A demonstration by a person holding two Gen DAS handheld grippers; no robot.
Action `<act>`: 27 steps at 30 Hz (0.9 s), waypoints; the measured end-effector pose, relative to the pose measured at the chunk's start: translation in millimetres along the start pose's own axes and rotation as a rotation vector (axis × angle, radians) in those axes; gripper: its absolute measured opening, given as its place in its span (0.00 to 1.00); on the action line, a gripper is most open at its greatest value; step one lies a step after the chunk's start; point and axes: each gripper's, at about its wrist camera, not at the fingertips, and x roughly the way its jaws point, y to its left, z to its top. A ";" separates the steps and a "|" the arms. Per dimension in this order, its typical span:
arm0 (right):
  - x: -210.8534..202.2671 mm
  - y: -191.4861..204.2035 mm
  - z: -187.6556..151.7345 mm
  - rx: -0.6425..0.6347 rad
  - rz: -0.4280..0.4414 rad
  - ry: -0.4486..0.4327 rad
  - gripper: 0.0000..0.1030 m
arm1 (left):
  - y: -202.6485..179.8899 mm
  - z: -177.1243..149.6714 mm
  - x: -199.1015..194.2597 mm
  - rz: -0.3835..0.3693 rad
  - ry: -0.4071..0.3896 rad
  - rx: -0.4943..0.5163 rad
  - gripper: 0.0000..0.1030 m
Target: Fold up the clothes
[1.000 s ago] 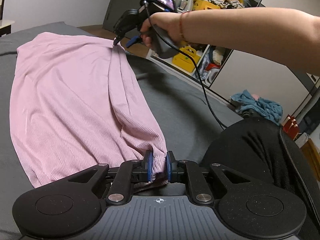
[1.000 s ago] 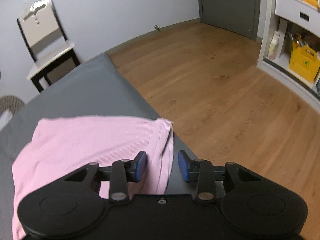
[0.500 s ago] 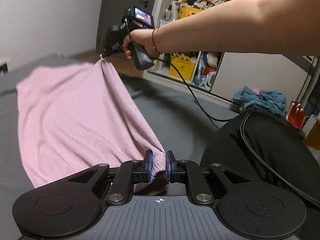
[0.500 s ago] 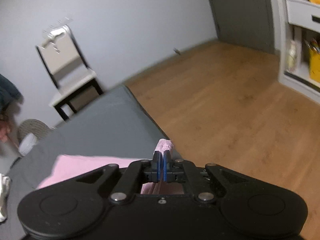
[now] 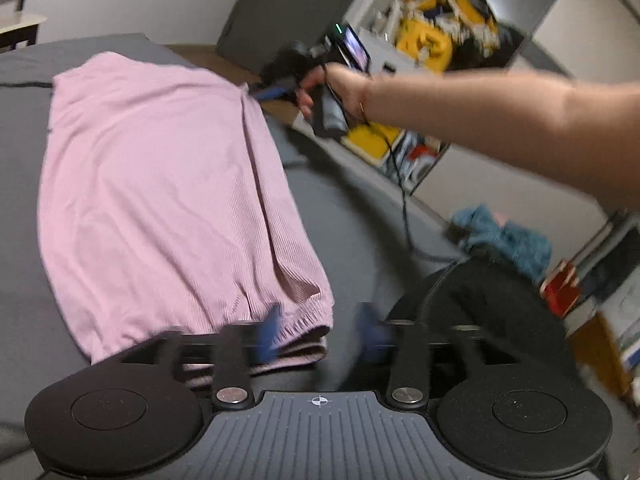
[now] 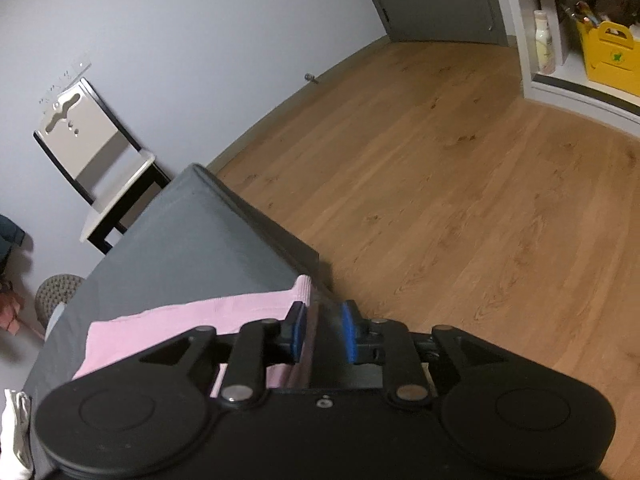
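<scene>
A pink ribbed garment lies spread flat on the grey bed. Its gathered waistband end sits at my left gripper, which is open; the blurred blue pads stand wide apart and the cloth lies loose between them. At the garment's far corner a person's hand holds my right gripper. In the right wrist view that gripper is open with nothing between its pads. The pink corner rests just ahead of its left finger, at the bed's edge.
Wooden floor lies past the bed's edge. A chair and a woven basket stand by the wall. Shelves with yellow boxes, a blue cloth heap, a black cable and a dark-clothed lap are to the right.
Both grippers were shut on the garment's right-hand corners and holding it raised; both have opened and let go. The garment has dropped flat onto the bed.
</scene>
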 end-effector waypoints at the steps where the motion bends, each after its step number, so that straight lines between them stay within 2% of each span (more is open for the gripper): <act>1: -5.1 -2.0 1.2 0.006 0.007 -0.004 0.21 | 6.8 -1.1 -5.5 0.021 -0.007 -0.022 0.87; 4: -30.1 -4.9 -2.8 0.011 0.074 -0.002 0.24 | 27.0 -4.3 -22.0 0.084 -0.027 -0.087 0.95; 9: -101.5 12.7 -38.2 -0.205 0.296 0.069 0.39 | 60.8 -9.7 -49.4 0.190 -0.061 -0.195 0.95; 11: -129.3 32.9 -64.5 -0.381 0.343 0.112 0.41 | 74.4 -12.0 -59.4 0.228 -0.075 -0.240 0.95; 15: -181.0 85.8 -133.0 -0.792 0.425 0.220 0.41 | 105.6 -14.7 -52.3 0.141 -0.085 -0.406 0.95; 20: -215.9 141.9 -190.5 -1.094 0.448 0.290 0.43 | 108.6 -12.3 -23.4 0.076 -0.051 -0.548 0.94; 23: -232.0 168.7 -220.2 -1.262 0.455 0.323 0.48 | 113.0 -12.8 -15.3 0.036 0.004 -0.625 0.86; 25: -237.0 178.5 -237.1 -1.344 0.451 0.338 0.49 | 115.5 -14.9 -9.6 0.015 0.045 -0.675 0.69; 27: -240.4 184.5 -249.3 -1.394 0.454 0.355 0.49 | 116.6 -18.2 -0.4 -0.002 0.085 -0.715 0.67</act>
